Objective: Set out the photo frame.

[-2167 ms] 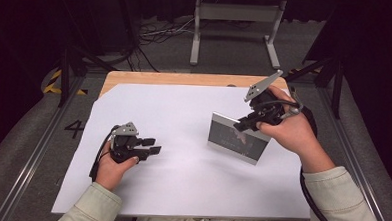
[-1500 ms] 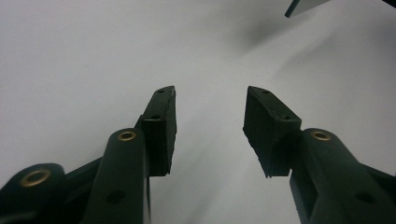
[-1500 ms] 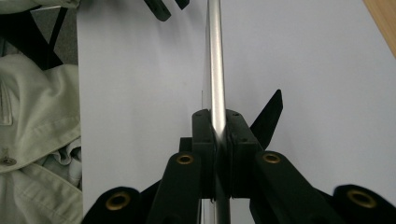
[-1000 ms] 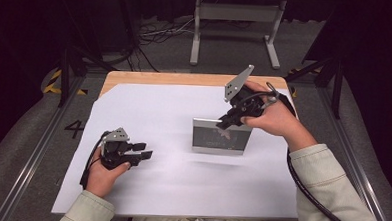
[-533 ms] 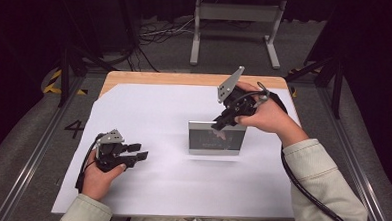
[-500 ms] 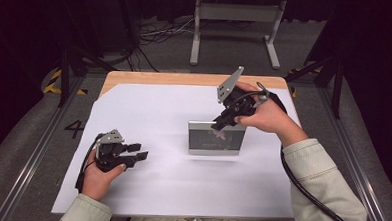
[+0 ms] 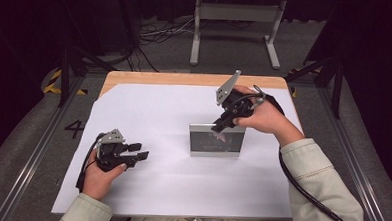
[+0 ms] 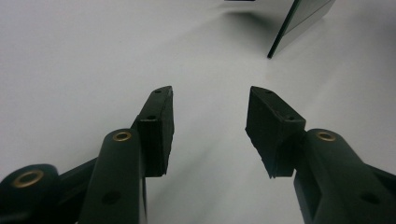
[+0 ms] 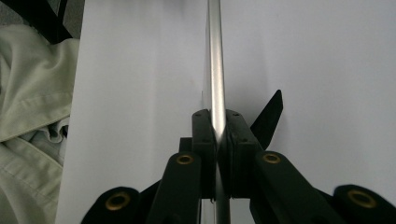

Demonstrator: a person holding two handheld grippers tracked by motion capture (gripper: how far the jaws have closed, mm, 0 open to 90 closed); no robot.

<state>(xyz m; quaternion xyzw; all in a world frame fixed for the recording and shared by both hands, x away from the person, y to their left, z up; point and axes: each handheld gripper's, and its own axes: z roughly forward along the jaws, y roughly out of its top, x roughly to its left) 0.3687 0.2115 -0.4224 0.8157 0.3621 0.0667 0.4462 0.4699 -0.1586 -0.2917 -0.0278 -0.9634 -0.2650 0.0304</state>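
A silver-edged picture frame [image 7: 216, 141] stands upright on its lower edge on the white sheet [image 7: 154, 113], right of centre, its dark glass facing me. My right gripper [image 7: 222, 125] is shut on the frame's top edge. In the right gripper view the thin silver frame edge [image 9: 215, 60] runs away from between the closed jaws of the right gripper [image 9: 216, 122], with a black prop leg [image 9: 270, 116] behind it. My left gripper [image 7: 138, 154] rests low at the front left, open and holding nothing. The left gripper view shows the left gripper [image 8: 210, 100] open over bare sheet, with the frame [image 8: 299, 18] farther off.
The white sheet covers a wooden tabletop [image 7: 185, 79] whose far edge shows. Beyond the table stand a grey metal rack [image 7: 235, 27] and floor cables [image 7: 152, 36]. A painted 4 [image 7: 74, 129] marks the floor at the left. A pale sleeve [image 9: 28, 116] lies beside the sheet.
The right gripper has carried the frame leftward toward the middle and turned it from tilted to square and upright. The left hand has drawn back toward the front left.
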